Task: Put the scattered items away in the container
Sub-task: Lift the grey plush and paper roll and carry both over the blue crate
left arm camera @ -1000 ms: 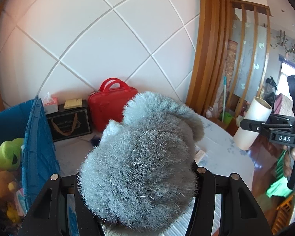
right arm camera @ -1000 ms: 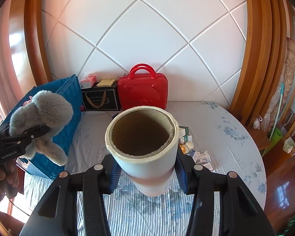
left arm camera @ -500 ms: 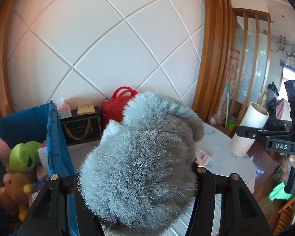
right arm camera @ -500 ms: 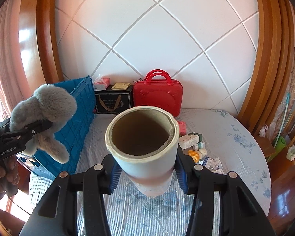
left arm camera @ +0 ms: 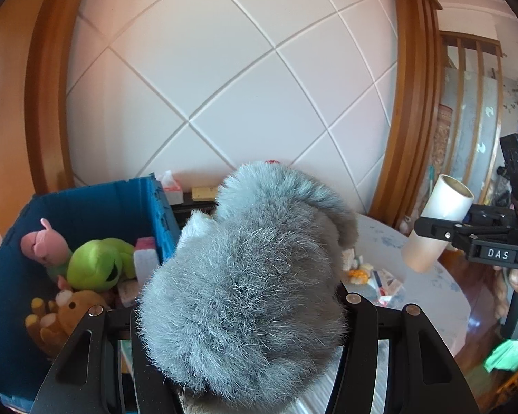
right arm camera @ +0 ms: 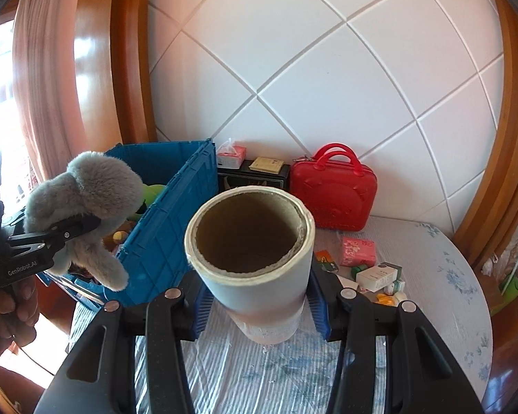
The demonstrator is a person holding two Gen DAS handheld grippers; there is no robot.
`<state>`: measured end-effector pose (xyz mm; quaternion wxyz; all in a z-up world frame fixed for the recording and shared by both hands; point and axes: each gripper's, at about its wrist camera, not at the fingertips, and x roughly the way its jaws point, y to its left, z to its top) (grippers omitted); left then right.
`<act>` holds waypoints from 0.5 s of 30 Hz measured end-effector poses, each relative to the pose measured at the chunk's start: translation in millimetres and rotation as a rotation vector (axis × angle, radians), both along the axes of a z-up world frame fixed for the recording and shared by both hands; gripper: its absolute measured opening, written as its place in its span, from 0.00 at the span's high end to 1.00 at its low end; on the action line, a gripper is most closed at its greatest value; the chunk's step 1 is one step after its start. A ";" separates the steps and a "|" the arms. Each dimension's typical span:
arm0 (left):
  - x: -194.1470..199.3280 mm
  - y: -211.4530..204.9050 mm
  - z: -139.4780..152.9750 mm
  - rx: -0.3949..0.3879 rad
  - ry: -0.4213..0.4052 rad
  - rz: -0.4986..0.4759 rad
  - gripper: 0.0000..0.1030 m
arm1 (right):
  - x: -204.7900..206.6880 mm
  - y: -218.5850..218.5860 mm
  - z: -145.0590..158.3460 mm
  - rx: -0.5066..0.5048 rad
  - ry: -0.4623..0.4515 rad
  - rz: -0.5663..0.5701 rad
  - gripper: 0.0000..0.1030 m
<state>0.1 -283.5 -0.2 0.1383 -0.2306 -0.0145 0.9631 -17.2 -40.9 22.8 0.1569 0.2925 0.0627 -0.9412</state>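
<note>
Both hands have swung toward the blue crate (right arm camera: 169, 214) w/ loads held. Left gripper (left arm camera: 238, 314) clamps the grey plush toy (left arm camera: 252, 276), now near the crate's rim at 9 o'clock; right gripper (right arm camera: 255, 296) pinches the cardboard tube (right arm camera: 255, 241). Crate's toys have come into view, so drop-off looks close. Small boxes (right arm camera: 376, 272) remain on the table (right arm camera: 431, 310) at 3 o'clock.

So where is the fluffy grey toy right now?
The fluffy grey toy is clamped in the left gripper, at the left of the right wrist view, up in the air beside the blue crate.
</note>
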 end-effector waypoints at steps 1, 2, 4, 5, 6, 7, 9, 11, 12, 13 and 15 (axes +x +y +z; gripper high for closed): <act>0.2 -6.8 0.4 -0.005 -0.005 0.019 0.45 | -2.0 -8.5 -0.5 0.003 -0.001 0.015 0.55; -0.1 -13.5 0.3 -0.010 -0.010 0.038 0.45 | -3.9 -16.8 -1.3 0.005 -0.002 0.030 0.55; 0.4 -27.2 -0.4 -0.018 -0.018 0.073 0.45 | -6.8 -33.1 -2.2 0.008 -0.003 0.059 0.55; 1.0 -34.1 -0.9 -0.023 -0.020 0.089 0.45 | -8.1 -40.3 -2.6 0.010 -0.005 0.073 0.55; 1.4 -41.6 -1.6 -0.025 -0.023 0.105 0.45 | -9.4 -48.4 -2.8 0.013 -0.005 0.088 0.55; 1.8 -48.3 -2.8 -0.025 -0.027 0.120 0.45 | -10.8 -55.5 -3.0 0.015 -0.005 0.102 0.55; 2.4 -60.7 -5.2 -0.021 -0.037 0.149 0.45 | -12.8 -71.3 -3.4 0.019 -0.005 0.132 0.55; 3.5 -73.2 -6.5 -0.017 -0.045 0.178 0.45 | -14.1 -87.8 -2.9 0.021 -0.005 0.157 0.55; 4.8 -79.7 -7.7 -0.016 -0.048 0.194 0.45 | -14.9 -95.5 -2.8 0.022 -0.008 0.170 0.55; 5.5 -86.1 -8.4 -0.015 -0.051 0.209 0.45 | -15.9 -103.4 -3.0 0.024 -0.011 0.183 0.55; 6.0 -100.8 -10.9 -0.009 -0.059 0.240 0.45 | -16.9 -120.9 -3.2 0.032 -0.015 0.215 0.55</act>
